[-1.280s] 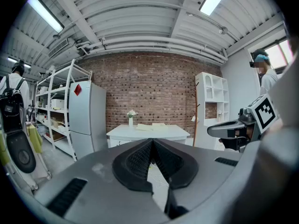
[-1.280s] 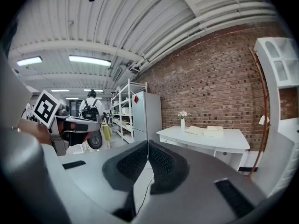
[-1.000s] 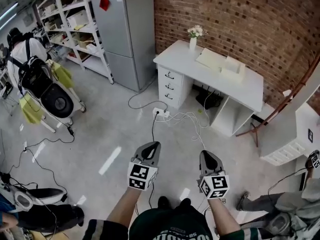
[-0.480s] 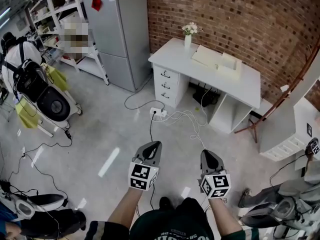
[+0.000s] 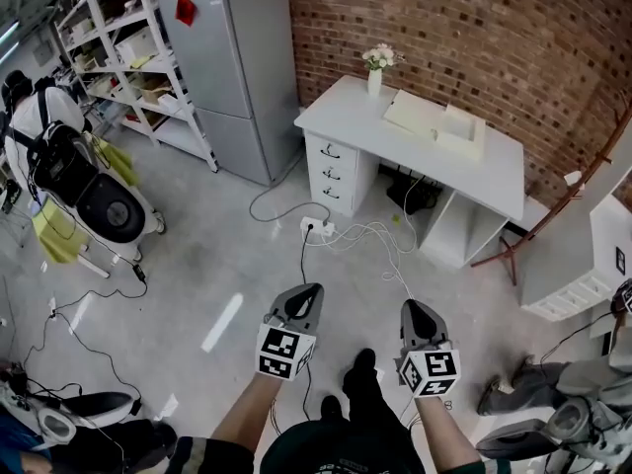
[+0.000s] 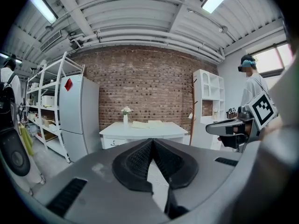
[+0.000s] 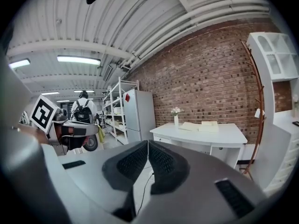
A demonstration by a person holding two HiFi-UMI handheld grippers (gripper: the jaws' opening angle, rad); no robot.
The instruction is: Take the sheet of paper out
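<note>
A white desk [image 5: 494,171] stands against the brick wall, a few steps ahead of me. On it lie a flat pale stack of paper or a folder [image 5: 413,115] and a pale box [image 5: 462,126], next to a vase of flowers [image 5: 375,72]. My left gripper [image 5: 308,289] and right gripper [image 5: 410,306] are held side by side over the floor, far short of the desk. Both are shut with nothing between the jaws. The desk [image 6: 140,129] shows beyond the closed left gripper [image 6: 152,141], and the desk [image 7: 205,133] also sits past the closed right gripper [image 7: 147,143].
Cables and a power strip [image 5: 316,227] lie on the floor between me and the desk. A grey fridge [image 5: 237,67] and shelves [image 5: 118,57] stand at the left. A person with a backpack [image 5: 39,117] is at the far left, a white cabinet [image 5: 592,255] at the right.
Both grippers stay shut and level. The view has shifted a little, and my foot has stepped forward between the grippers.
</note>
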